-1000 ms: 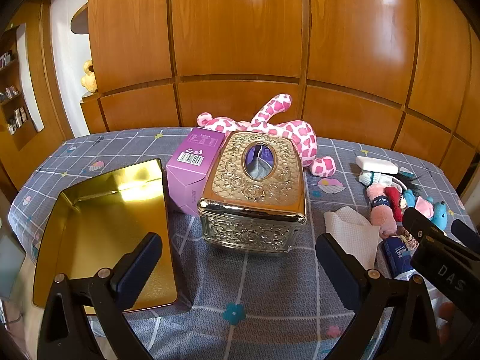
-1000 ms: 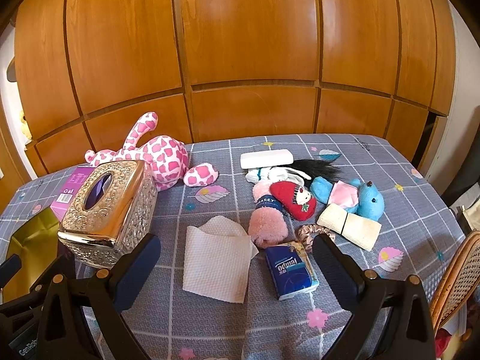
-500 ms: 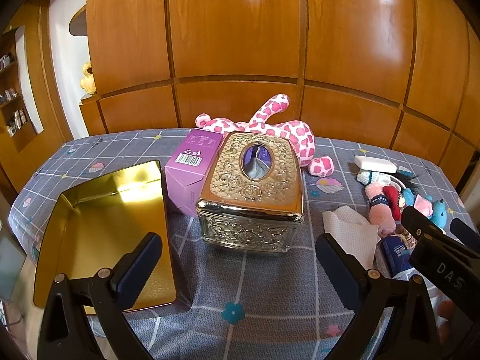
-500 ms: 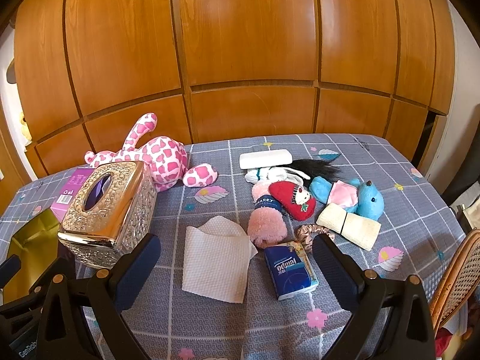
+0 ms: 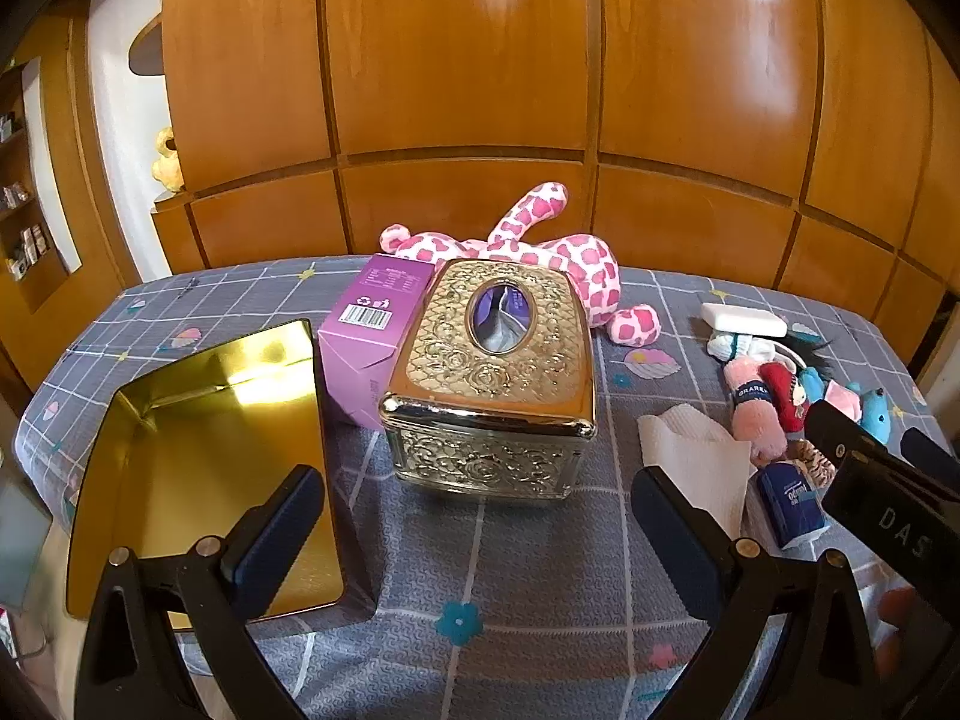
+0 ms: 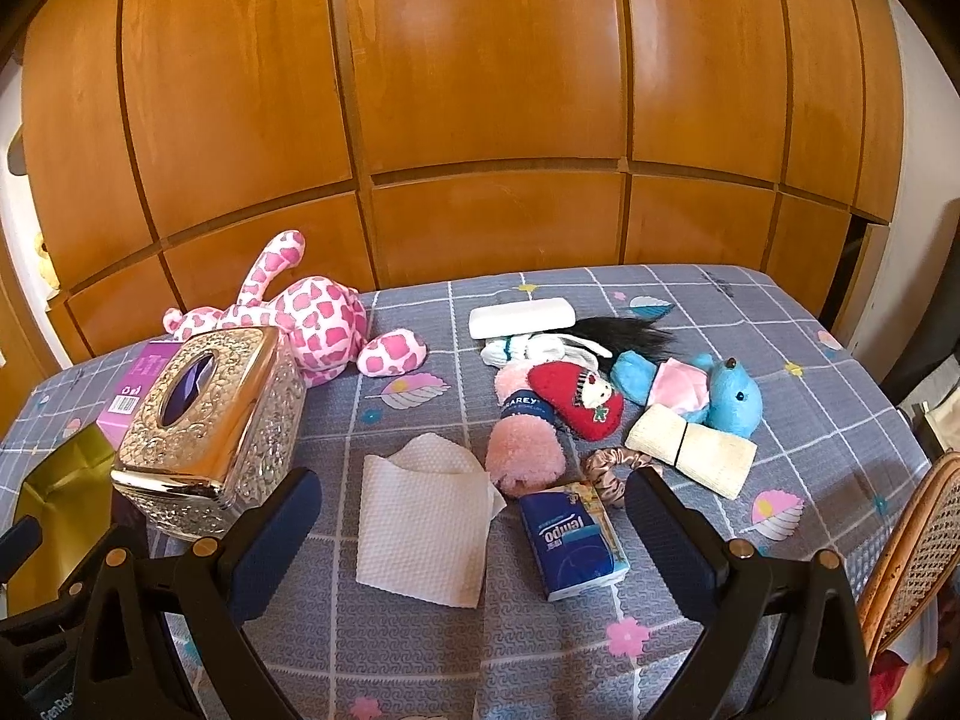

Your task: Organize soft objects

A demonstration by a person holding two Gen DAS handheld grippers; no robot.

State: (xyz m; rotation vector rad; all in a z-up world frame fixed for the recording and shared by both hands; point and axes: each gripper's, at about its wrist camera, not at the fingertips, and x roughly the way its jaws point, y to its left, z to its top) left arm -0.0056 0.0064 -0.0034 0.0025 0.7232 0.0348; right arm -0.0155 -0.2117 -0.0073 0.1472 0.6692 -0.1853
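Tablecloth: white tissue between right gripper fingers.

Wooden panelled wall, wicker chair, shelf of small items, grey patterned tablecloth

1. Plush toy: white, pink patches.
2. Tissue box: embossed gold roses.
3. Carton: purple.
4. Cloth: grey grid, flowers.
5. Tissue pack: blue.

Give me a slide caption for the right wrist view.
Open right tool hovers over a white paper towel beside a blue tissue pack.
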